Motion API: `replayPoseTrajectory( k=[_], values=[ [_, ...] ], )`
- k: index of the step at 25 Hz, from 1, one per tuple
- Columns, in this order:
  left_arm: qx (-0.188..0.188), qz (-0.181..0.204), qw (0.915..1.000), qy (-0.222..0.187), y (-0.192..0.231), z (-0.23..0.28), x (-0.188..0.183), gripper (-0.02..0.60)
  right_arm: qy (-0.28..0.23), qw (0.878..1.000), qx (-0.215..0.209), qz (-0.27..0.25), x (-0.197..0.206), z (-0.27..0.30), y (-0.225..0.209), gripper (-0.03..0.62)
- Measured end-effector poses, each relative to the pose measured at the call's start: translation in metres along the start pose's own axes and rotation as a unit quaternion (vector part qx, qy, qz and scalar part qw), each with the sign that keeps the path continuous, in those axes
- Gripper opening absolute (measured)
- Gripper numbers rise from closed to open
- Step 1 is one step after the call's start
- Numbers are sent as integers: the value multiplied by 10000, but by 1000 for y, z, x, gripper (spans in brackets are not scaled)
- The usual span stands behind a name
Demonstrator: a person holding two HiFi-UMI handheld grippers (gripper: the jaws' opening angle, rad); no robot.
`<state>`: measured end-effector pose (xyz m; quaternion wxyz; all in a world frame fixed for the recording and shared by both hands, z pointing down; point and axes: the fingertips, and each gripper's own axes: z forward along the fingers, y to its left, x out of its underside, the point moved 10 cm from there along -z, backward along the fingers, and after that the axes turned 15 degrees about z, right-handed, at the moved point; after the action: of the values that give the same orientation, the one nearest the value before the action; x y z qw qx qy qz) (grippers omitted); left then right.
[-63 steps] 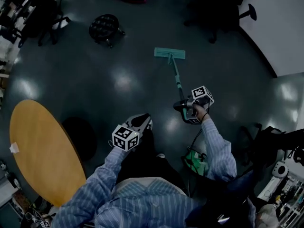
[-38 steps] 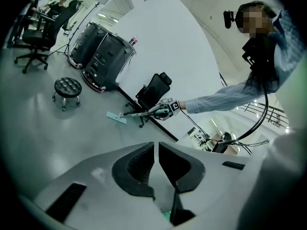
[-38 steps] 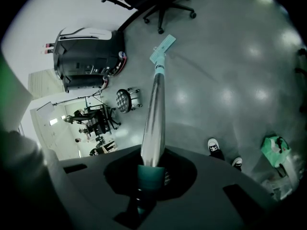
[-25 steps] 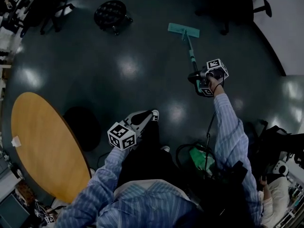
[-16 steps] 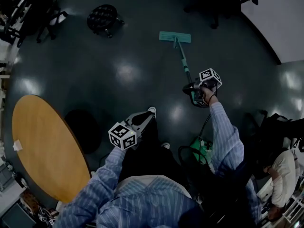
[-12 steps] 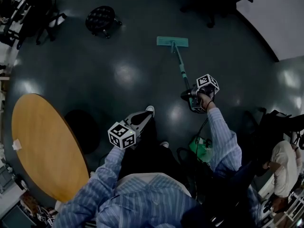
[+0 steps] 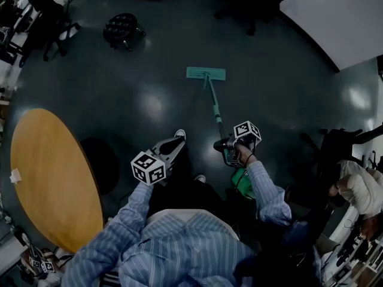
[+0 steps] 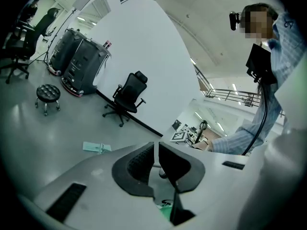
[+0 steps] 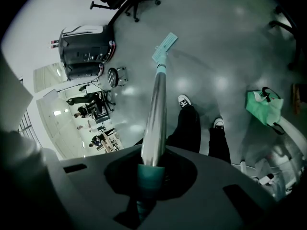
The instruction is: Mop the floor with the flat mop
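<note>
The floor point(image 7: 128, 70) lay wide ahead of the person. The likeliest trouble, to my eye, was the one-handed grip. The flat mop point(image 7: 205, 73) had its head flat on the floor well out in front, and its long handle slanted back to the right tongs point(image 9: 152, 169) alone. A hard push could therefore twist the shaft in the pads and tip the head onto an edge. A sweep to the left could have carried the head toward the round wooden tabletop point(image 7: 48, 178) or the wheeled stool point(image 7: 121, 30), though both stood well apart from it. Nearer in, the green bag point(image 7: 242, 181) lay just beside the person's feet under the right arm (an easy snag for a backward pull of the handle). The shoe point(image 7: 178, 135) stood near the shaft's line. The right tongs were clamped round the teal grip at the handle's upper end, with pads on both sides of it. The left tongs point(image 8: 156, 150) were pressed almost together, a mere slit between the pads. They pinched nothing, touched nothing, and hung in the air over the person's leg.
</note>
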<state>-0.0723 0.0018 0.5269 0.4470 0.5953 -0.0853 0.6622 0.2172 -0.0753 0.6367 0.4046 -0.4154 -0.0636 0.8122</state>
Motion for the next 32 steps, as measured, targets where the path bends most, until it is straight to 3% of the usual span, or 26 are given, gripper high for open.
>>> replayPoseTrajectory(
  k=[7, 18, 25, 32],
  values=[
    [-57, 204, 9997, -130, -61, -34, 28, 32, 96, 9994, -295, 151, 79, 7, -86, 35],
    [-321, 98, 9993, -157, -134, -101, 82, 32, 246, 9952, -795, 514, 174, 11, -203, 35],
    [-372, 305, 9987, -196, -171, -111, 108, 32, 326, 9963, -681, 407, 205, -1, -266, 35],
    [-613, 788, 9950, 25, -177, -110, 110, 32, 385, 9978, -430, 317, 217, -11, -281, 35]
  ],
)
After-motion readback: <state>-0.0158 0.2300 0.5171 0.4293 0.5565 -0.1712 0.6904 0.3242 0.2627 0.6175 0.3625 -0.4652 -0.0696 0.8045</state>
